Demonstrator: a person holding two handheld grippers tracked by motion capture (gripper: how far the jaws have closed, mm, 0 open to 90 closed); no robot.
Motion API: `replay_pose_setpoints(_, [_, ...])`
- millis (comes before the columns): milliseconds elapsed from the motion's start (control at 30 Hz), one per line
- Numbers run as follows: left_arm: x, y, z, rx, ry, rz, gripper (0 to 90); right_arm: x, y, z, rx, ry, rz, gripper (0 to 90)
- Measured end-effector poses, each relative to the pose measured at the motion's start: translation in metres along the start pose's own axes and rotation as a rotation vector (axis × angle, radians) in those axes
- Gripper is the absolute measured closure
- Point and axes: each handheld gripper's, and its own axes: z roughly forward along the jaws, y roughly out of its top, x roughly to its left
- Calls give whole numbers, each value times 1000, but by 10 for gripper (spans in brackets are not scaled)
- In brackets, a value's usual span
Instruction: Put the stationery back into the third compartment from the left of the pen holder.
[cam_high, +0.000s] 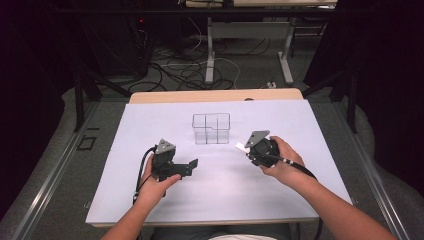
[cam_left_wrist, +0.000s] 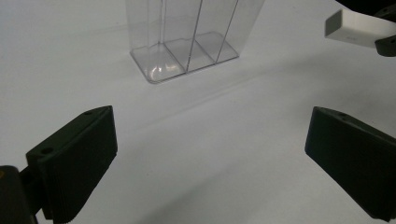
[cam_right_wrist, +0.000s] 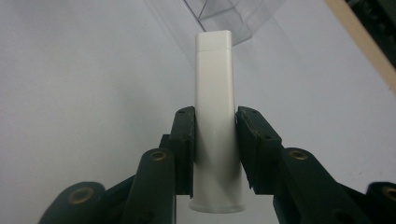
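A clear plastic box (cam_high: 211, 128) split into compartments stands on the white mat, also seen as the clear box (cam_left_wrist: 187, 39) and the clear box (cam_right_wrist: 233, 16) in the two gripper views. My right gripper (cam_right_wrist: 215, 140) is shut on a flat white tube (cam_right_wrist: 215, 116) with a squared cap, which sticks out past the pads toward the box. In the high view the right gripper (cam_high: 250, 148) hovers just right of the box, the white tube (cam_high: 242, 147) jutting left. My left gripper (cam_high: 187, 167) rests low on the mat with its jaws wide apart, holding nothing; the left gripper (cam_left_wrist: 210, 154) faces the box.
The white mat (cam_high: 150, 125) covers a wooden table (cam_high: 215, 95). Beyond its far edge are desk legs (cam_high: 210, 55) and cables (cam_high: 175, 70) on the floor. Dark curtains close both sides.
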Motion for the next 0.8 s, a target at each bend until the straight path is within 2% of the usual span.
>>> replay_pose_setpoints(100, [0, 0, 0, 0, -2, -1, 24, 7, 2, 0, -15, -35, -88, 683])
replay_pose_setpoints(233, [0, 0, 0, 1, -3, -1, 29, 17, 5, 0, -23, -104, -288, 683])
replay_pose_setpoints(400, [0, 1, 0, -3, -4, 2, 38, 29, 7, -1, -53, -189, -491, 682])
replay_pose_setpoints(467, [0, 1, -1, -4, -5, 4, 39, 31, 7, -1, -81, -208, -546, 682])
replay_pose_setpoints(567, [1, 2, -1, -1, -10, 1, 40, 37, 8, -2, -92, -220, -617, 682])
replay_pose_setpoints(633, [2, 3, -2, 10, -12, 3, 40, 42, 8, -2, -88, -232, -661, 682])
replay_pose_setpoints(700, [2, 3, -2, -1, -15, -4, 42, 46, 9, -2, -91, -247, -736, 682])
replay_pose_setpoints(800, [3, 4, -3, 6, -16, 13, 48, 52, 9, -1, -97, -246, -793, 682])
